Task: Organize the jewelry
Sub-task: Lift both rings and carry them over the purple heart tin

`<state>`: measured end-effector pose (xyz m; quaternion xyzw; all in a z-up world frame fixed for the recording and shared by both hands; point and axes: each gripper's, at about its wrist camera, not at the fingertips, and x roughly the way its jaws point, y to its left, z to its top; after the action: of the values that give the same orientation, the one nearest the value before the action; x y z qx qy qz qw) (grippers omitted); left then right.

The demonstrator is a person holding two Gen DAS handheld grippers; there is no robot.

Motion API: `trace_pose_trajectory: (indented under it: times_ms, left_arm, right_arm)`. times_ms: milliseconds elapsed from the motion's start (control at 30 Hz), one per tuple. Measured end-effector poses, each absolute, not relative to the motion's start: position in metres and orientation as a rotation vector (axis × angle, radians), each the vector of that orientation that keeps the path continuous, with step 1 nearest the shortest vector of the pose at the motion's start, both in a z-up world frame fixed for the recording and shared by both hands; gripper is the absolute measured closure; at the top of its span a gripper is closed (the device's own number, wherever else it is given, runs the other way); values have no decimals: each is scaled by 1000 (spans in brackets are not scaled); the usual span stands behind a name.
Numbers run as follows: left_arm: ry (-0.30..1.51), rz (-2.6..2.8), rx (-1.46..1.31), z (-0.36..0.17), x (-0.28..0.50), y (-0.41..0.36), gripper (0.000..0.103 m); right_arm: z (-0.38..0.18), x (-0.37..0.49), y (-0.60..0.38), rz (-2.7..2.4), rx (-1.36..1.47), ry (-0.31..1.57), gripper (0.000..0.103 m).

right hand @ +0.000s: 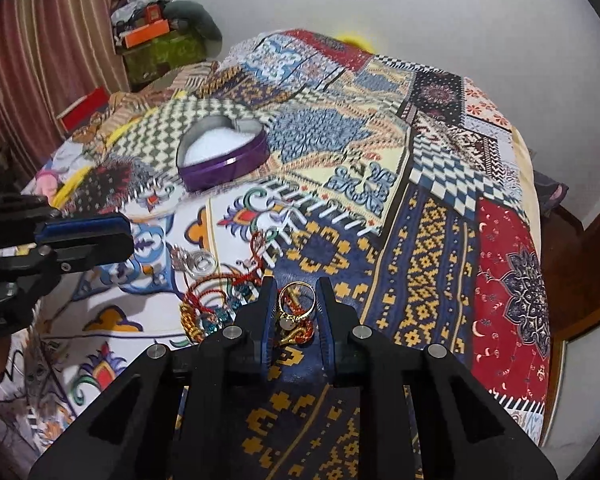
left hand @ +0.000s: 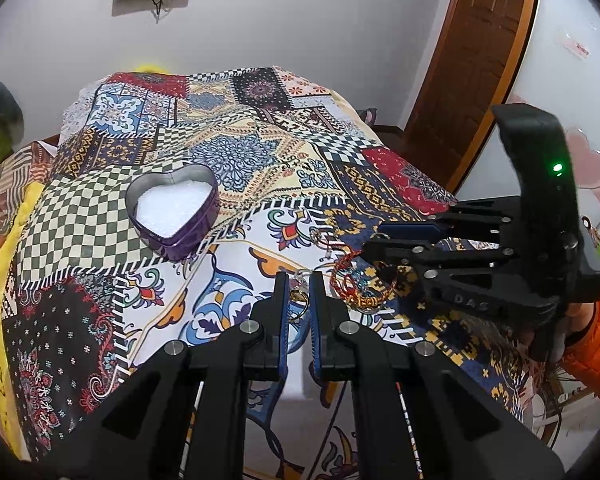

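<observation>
A purple heart-shaped tin (left hand: 174,210) with white filling sits open on the patterned bedspread; it also shows in the right wrist view (right hand: 224,152). My right gripper (right hand: 298,292) is shut on a gold ring (right hand: 297,300) with a pale stone, held between its pads just above the cloth. My left gripper (left hand: 300,284) has its jaws narrowly apart around a gold ring (left hand: 300,304) on the cloth. A tangle of red and gold thread bracelets (left hand: 356,284) lies beside it, seen also in the right wrist view (right hand: 204,312). A silver piece (right hand: 198,262) lies nearby.
The patchwork bedspread (left hand: 240,148) covers the bed. A brown wooden door (left hand: 472,68) stands at the right. Striped curtains (right hand: 48,48) and cluttered boxes (right hand: 156,40) stand at the far left of the bed.
</observation>
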<state>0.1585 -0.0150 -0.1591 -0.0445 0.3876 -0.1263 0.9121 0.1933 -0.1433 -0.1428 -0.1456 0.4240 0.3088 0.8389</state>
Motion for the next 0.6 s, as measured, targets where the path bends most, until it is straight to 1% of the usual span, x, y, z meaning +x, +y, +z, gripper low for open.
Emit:
trace_pose_trajectory:
  times_ms: [333,600]
  left_arm:
    - [711,-205,-83,-131,161,3,95]
    - [631,-151,-60,-108,170,21,95]
  right_arm:
    - [-97,191,-139,665,-234,792,85]
    - [-79,206,-124,680,-189,747,85]
